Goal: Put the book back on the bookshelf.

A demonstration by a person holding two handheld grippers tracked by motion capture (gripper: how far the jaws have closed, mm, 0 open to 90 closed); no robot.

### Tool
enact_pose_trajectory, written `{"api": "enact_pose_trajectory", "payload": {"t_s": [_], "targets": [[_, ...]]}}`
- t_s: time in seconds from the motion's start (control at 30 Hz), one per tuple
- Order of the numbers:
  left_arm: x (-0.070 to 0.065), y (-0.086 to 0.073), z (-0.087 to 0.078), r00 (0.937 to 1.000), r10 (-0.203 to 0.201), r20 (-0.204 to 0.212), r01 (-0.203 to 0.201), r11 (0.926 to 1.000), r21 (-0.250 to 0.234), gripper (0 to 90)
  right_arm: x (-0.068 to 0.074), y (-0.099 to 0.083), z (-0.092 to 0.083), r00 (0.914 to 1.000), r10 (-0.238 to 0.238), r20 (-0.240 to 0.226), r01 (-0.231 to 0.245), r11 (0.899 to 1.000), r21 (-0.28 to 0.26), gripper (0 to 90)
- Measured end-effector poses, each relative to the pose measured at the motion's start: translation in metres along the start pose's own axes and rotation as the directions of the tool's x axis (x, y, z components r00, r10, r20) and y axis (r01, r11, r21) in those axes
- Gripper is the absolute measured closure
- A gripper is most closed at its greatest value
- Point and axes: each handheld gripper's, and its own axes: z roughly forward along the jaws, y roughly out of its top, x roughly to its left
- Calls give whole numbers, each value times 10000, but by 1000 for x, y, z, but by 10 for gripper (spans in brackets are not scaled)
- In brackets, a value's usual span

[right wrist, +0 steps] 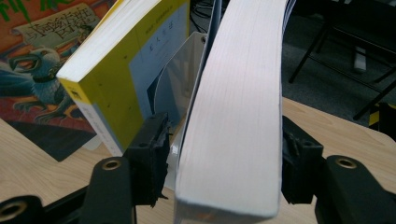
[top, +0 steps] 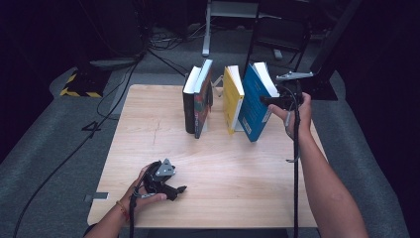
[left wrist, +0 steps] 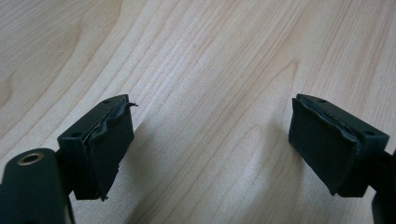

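At the far right of the table (top: pixel 148 198), your right gripper (top: pixel 270 100) straddles the blue book (top: pixel 255 106), jaws loosened beside its page block so it leans against the yellow book (top: pixel 233 99), while your left gripper (top: pixel 173 189) rests near-left, spread and empty.

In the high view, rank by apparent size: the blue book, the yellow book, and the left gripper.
1. Blue book, nearest the right gripper.
2. Yellow book, slightly smaller; close call.
3. Left gripper, smallest, though closest to the camera.
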Motion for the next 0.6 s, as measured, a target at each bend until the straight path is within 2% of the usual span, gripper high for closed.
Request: {"api": "enact_pose_trajectory", "payload": {"t_s": [0.43, 0.6], "targets": [[0, 0, 0, 10000, 1, -4, -1, 10000, 1, 141, 6, -13, -12, 9973, -731, -35, 731, 9973, -114, 378], [0, 0, 0, 10000, 5, -5, -5, 10000, -1, 141, 6, -19, -15, 9962, -857, -148, 855, 9963, -121, 359]]}}
